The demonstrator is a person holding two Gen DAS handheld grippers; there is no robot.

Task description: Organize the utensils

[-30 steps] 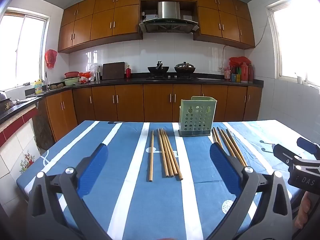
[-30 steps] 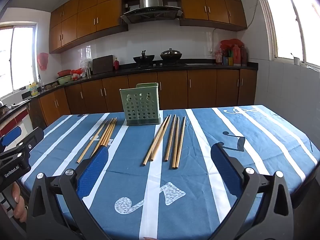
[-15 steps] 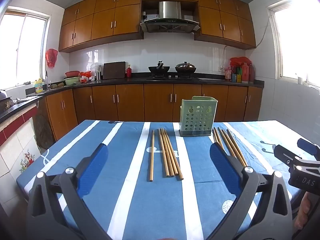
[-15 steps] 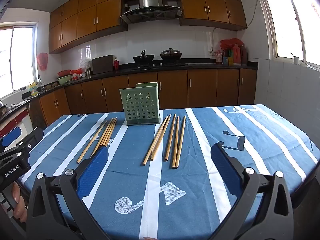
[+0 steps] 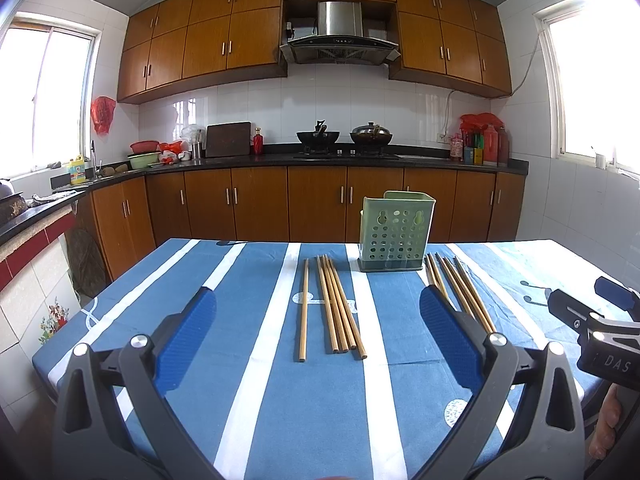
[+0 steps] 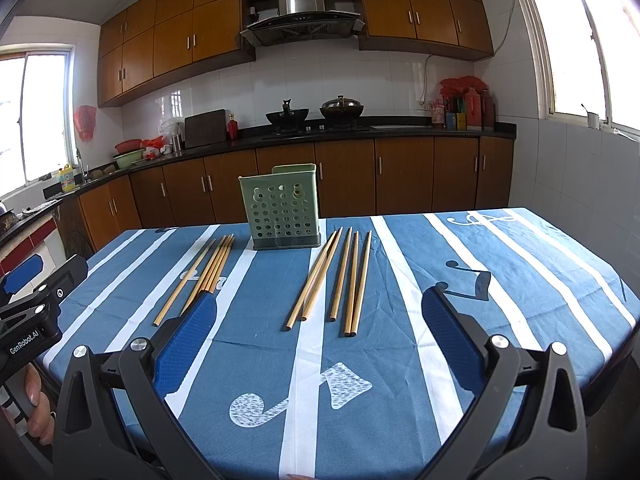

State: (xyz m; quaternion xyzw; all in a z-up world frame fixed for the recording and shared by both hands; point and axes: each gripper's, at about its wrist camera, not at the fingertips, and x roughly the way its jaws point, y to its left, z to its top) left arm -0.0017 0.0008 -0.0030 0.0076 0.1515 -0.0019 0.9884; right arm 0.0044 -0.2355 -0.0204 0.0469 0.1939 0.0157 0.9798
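Both claws, left gripper and right gripper, hang spread wide, empty. Chopsticks lie flat either side of the green holder: light, stiff, slippery; pinch mid-length.

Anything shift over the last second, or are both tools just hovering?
No visible change. The left tool and right tool still hover open above the table, holding nothing. Both groups of chopsticks lie flat either side of the green holder, untouched.
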